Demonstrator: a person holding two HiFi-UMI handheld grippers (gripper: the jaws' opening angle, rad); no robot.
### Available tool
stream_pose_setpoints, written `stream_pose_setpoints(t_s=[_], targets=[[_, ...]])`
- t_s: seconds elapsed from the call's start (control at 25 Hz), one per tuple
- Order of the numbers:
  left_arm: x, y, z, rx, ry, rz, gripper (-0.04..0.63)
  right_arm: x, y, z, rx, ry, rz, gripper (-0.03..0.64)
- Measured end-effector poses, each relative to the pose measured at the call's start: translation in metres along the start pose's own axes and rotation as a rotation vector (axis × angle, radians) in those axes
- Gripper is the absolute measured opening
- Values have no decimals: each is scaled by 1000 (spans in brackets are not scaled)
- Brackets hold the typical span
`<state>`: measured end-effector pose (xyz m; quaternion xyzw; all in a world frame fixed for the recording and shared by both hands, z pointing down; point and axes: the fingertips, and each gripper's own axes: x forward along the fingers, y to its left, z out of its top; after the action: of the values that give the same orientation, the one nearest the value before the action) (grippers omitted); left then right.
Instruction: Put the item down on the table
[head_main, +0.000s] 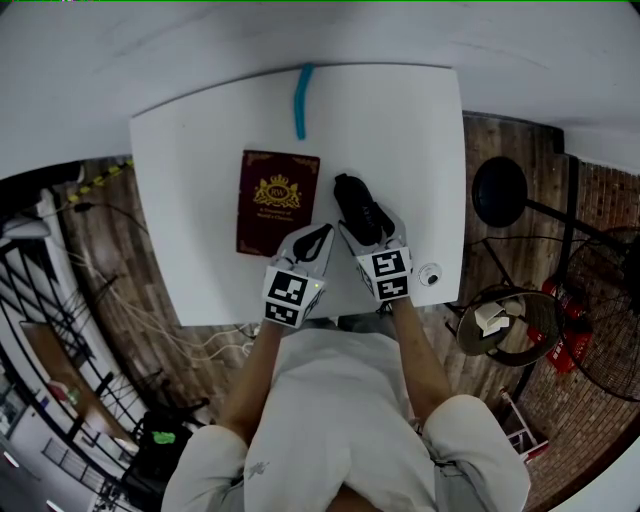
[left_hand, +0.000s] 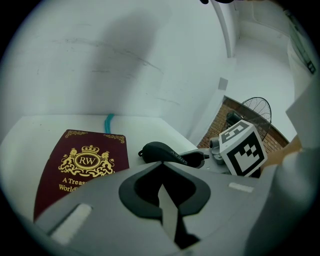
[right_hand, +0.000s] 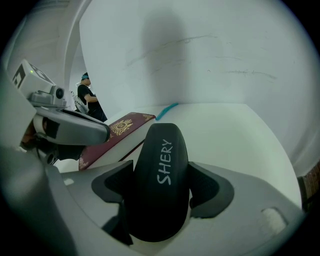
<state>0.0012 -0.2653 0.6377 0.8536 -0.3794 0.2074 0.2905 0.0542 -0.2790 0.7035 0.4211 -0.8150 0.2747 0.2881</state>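
Observation:
A black oblong case (head_main: 358, 208) lettered SHERY sits lengthwise between the jaws of my right gripper (head_main: 362, 232), over the white table (head_main: 200, 150) near its front edge. In the right gripper view the dark pads (right_hand: 207, 187) lie against both sides of the case (right_hand: 160, 165), so my right gripper (right_hand: 161, 186) is shut on it. Whether the case's far end touches the table I cannot tell. My left gripper (head_main: 312, 240) hangs just left of it, shut and with nothing held (left_hand: 162, 187). From the left gripper view the case (left_hand: 160, 151) shows beyond the jaws.
A maroon book with a gold crest (head_main: 275, 203) lies on the table left of the grippers. A teal strip (head_main: 301, 100) lies at the far edge. A small round white object (head_main: 430, 275) sits by the front right corner. A black stand (head_main: 499, 190) and a fan stand right of the table.

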Motion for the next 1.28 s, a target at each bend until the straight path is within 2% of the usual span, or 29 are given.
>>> stream_pose_setpoints(t_s=[0.52, 0.84, 1.28], targets=[[-3, -2, 0, -5, -6, 1, 18, -1, 3, 1, -22, -5, 17, 357], [-5, -1, -4, -15, -6, 0, 18, 1, 9, 3, -30, -6, 24, 393], [-19, -5, 8, 12, -37, 5, 18, -19, 10, 18, -49, -58, -14, 394]])
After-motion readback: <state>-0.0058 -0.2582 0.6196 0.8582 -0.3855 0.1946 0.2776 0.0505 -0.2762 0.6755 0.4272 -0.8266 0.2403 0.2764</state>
